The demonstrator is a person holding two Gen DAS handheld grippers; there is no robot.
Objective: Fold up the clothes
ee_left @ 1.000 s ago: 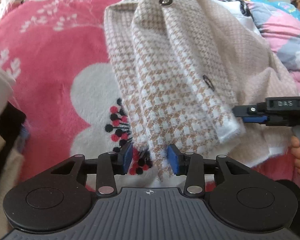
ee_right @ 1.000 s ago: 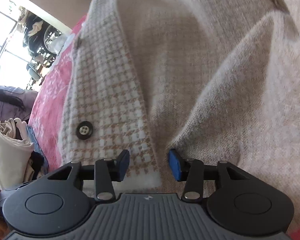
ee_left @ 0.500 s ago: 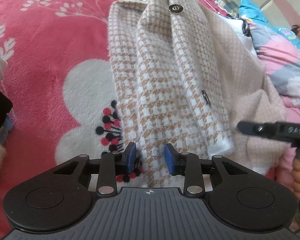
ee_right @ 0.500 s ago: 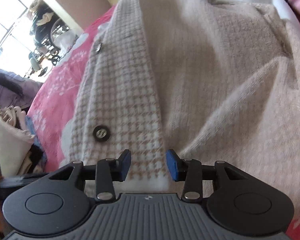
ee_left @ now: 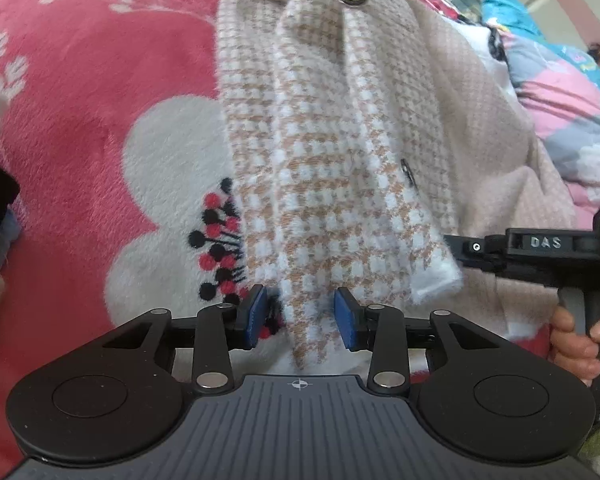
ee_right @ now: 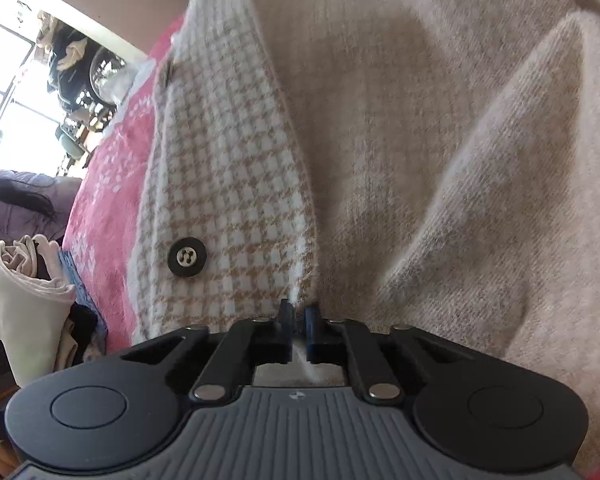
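Fig.: cardigan (ee_left: 380, 128) lying on pink blanket (ee_left: 80, 100), hem end toward both grippers, collar end away; long axis runs roughly straight out from the tools. Houndstooth band (ee_left: 320, 200) w/ dark buttons (ee_right: 187, 257) follows that axis; plain beige knit (ee_right: 440, 160) lies to its right. R gripper (ee_right: 298, 314): jaws together, clamped on the band's hem edge where it meets the beige knit; fabric visibly pinched betw. the blue pads (ee_right: 312, 316). Seen from the L view, the same tool (ee_left: 532, 248), held by a hand (ee_left: 576, 340), comes in from the right at the band's white-fringed corner. L gripper (ee_left: 300, 316): jaws apart and opening, a narrow tail of the band hanging betw. them; pads do not press on it, so no grip yet. Key relation: the R tool already has the right hem corner, while the L tool is the nearer one to the left hem corner, which sits just ahead of and betw. its fingers. Judged next need: L closes on that tail so both corners can travel together along the long axis toward the collar. Folded pile (ee_right: 28, 300) sits off to the left, well apart.
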